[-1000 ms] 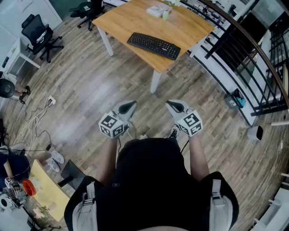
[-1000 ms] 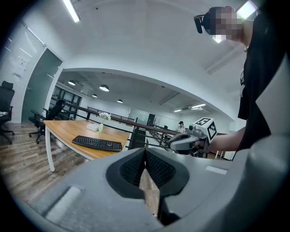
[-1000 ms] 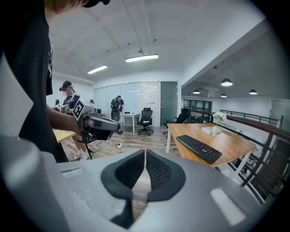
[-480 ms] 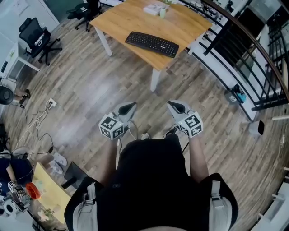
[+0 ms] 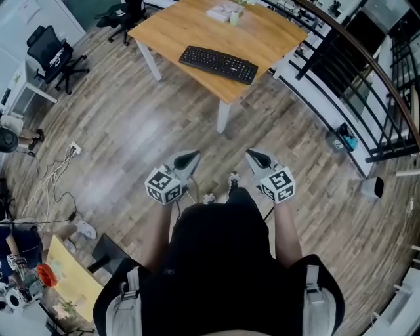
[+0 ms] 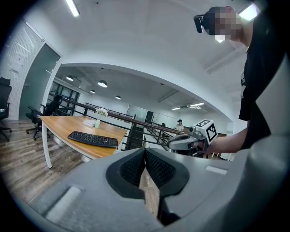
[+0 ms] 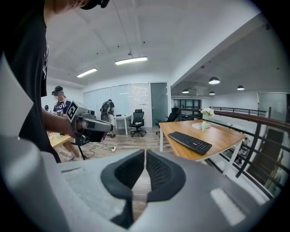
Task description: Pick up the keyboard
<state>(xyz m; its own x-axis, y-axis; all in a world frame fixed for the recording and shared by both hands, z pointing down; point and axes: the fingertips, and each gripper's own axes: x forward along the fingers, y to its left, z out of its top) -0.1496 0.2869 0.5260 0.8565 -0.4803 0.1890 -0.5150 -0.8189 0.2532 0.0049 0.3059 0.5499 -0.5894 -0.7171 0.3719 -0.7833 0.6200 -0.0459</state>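
Observation:
A black keyboard lies near the front edge of a wooden table at the top of the head view, well ahead of both grippers. It also shows as the keyboard on the left in the left gripper view and as the keyboard on the right in the right gripper view. My left gripper and right gripper are held side by side over the floor close to my body. Both are shut with nothing between the jaws. The left gripper and right gripper point toward the table.
A small white box and a pale bottle sit at the table's far side. A black railing runs along the right. Office chairs stand at the left, cables lie on the wood floor, and a cluttered yellow surface is at the lower left.
The table and keyboard have shifted slightly up and left in the head view. A foot now shows on the floor between the grippers. Both grippers stay shut.

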